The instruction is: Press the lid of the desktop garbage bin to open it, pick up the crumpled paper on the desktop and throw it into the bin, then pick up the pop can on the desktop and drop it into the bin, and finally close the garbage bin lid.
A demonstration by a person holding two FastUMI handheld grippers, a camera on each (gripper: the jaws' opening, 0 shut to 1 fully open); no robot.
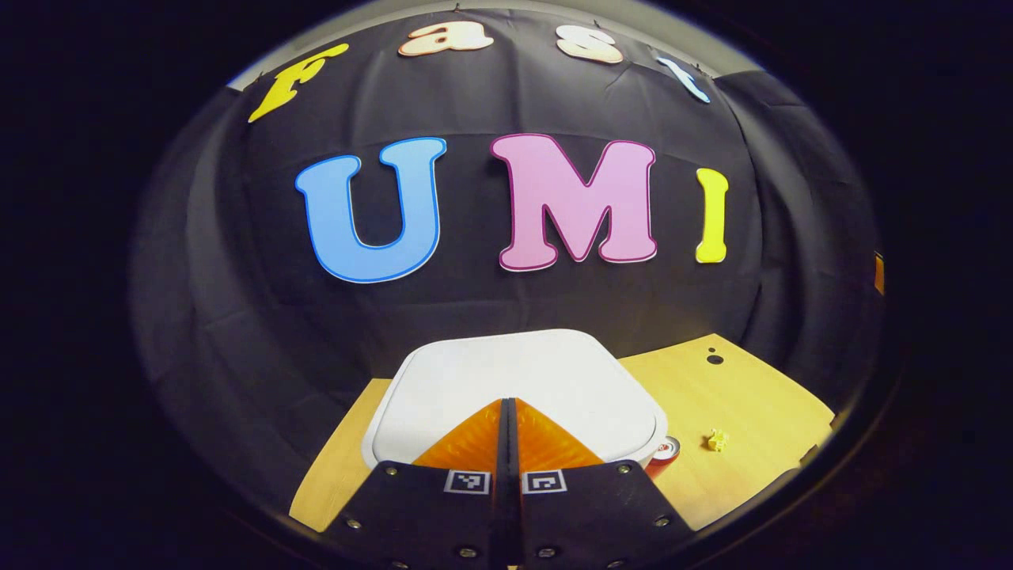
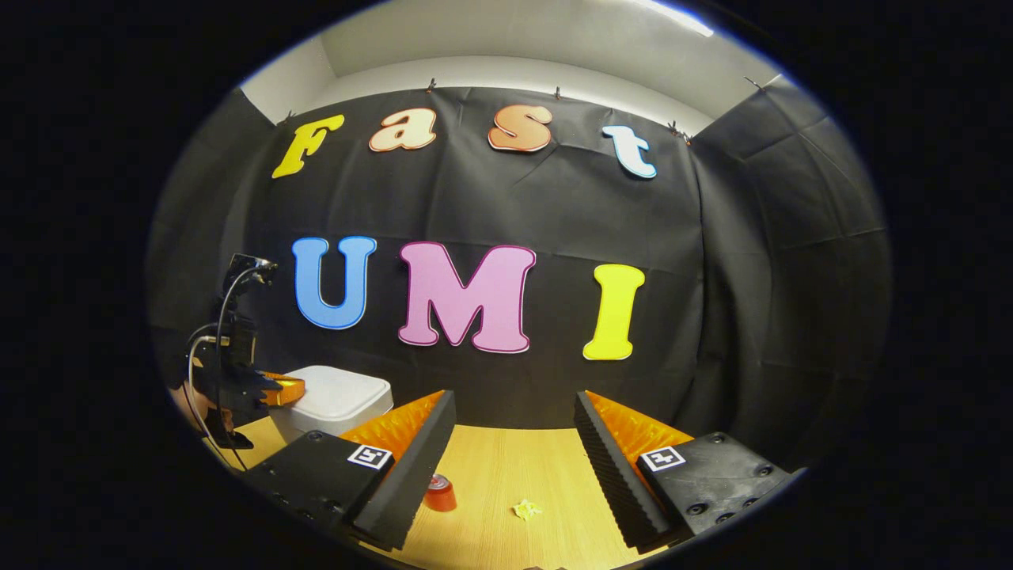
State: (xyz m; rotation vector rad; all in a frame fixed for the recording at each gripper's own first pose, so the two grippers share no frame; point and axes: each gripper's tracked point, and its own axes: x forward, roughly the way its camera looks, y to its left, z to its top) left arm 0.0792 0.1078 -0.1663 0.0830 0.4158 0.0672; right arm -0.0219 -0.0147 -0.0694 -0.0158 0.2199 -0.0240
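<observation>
Pressed together with no gap, the left tool's [image 1: 507, 408] fingers are seen over the closed white lid of the desktop garbage bin [image 1: 514, 380]; contact cannot be told. Just right of the bin, a red pop can [image 1: 663, 455] is seen on the wooden tabletop [image 1: 752, 412], with the yellow crumpled paper [image 1: 717, 439] beyond it. Spread wide and empty, the right tool [image 2: 513, 416] is held above the can and paper.
</observation>
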